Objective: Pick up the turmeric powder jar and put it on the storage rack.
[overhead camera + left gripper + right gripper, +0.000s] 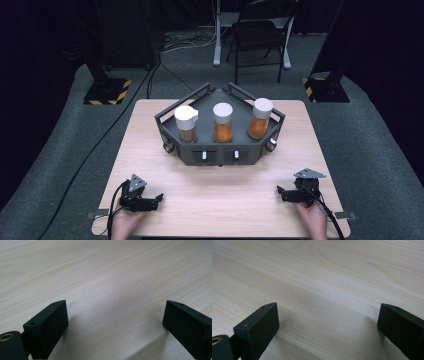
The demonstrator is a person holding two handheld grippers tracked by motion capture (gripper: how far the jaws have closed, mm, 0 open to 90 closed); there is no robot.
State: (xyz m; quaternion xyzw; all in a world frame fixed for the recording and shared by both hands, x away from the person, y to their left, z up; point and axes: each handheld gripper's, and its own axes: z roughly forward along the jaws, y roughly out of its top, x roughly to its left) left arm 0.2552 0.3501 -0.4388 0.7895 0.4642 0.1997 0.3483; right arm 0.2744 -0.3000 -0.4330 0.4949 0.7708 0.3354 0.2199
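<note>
A dark grey angular rack [220,152] stands at the middle back of the wooden table [220,195]. Three white-capped jars stand in it: a left jar [186,124] with brown powder, a middle jar [223,123] and a right jar [260,119] with orange powder. My left gripper [159,199] rests near the front left edge, open, jaws pointing right. My right gripper [280,192] rests near the front right edge, open, jaws pointing left. In the left gripper view its gripper [115,315] has bare wood between the jaws. The right gripper [328,316] also holds nothing.
The rack has two small drawer-like fronts [220,155] facing me and knobs at its corners. Beyond the table stand a black chair [260,35] and stand bases with yellow-black tape [107,92]. Cables run across the grey floor.
</note>
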